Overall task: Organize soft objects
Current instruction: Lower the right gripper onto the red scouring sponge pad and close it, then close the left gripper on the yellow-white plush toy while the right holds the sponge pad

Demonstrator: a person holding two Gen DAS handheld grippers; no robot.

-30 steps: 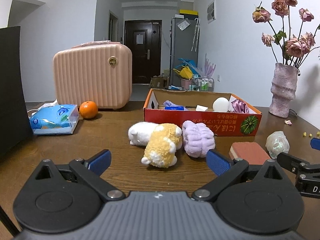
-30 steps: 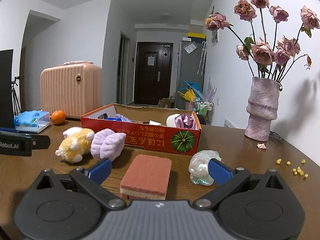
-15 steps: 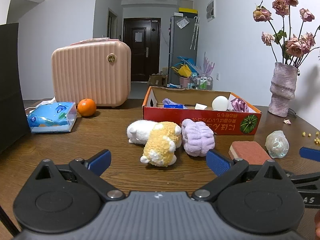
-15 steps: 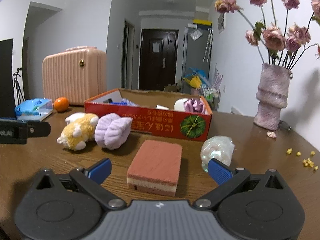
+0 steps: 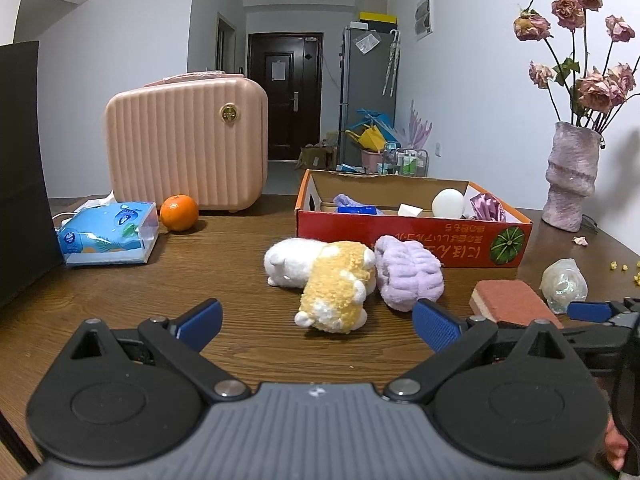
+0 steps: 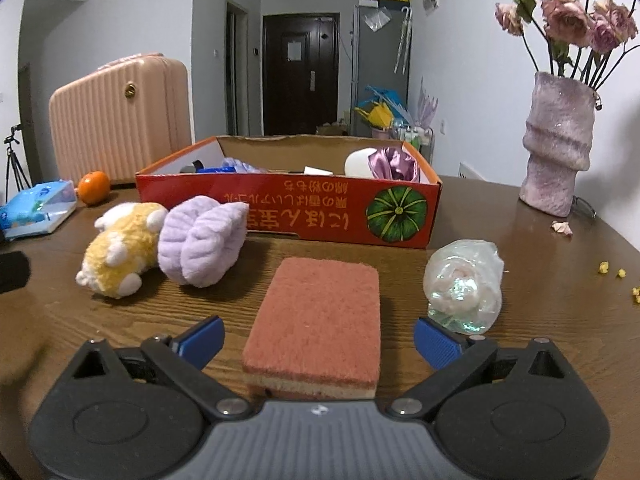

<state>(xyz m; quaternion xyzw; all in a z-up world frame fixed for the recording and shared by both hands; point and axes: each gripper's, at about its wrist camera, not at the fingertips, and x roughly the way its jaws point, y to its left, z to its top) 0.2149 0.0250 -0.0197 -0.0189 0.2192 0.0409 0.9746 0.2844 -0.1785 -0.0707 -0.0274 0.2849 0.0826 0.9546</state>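
A yellow and white plush toy (image 5: pixel 328 280) (image 6: pixel 120 248) lies on the wooden table beside a lilac plush scrunchie (image 5: pixel 408 272) (image 6: pixel 200 240). A red-brown sponge (image 6: pixel 316 316) (image 5: pixel 512 300) lies in front of an open red cardboard box (image 5: pixel 400 240) (image 6: pixel 320 216). My left gripper (image 5: pixel 316 324) is open, just short of the plush toy. My right gripper (image 6: pixel 318 340) is open, its blue pads either side of the sponge's near end, not touching it. Its blue fingertip (image 5: pixel 588 312) shows in the left wrist view.
A clear wrapped bundle (image 6: pixel 464 280) lies right of the sponge. A pink suitcase (image 5: pixel 188 144), an orange (image 5: pixel 179 212) and a tissue pack (image 5: pixel 108 232) stand at the back left. A vase of dried roses (image 6: pixel 556 144) stands at the right. Yellow crumbs (image 6: pixel 612 272) dot the right edge.
My right gripper has moved forward and down until its open pads straddle the sponge. My left gripper has shifted only slightly.
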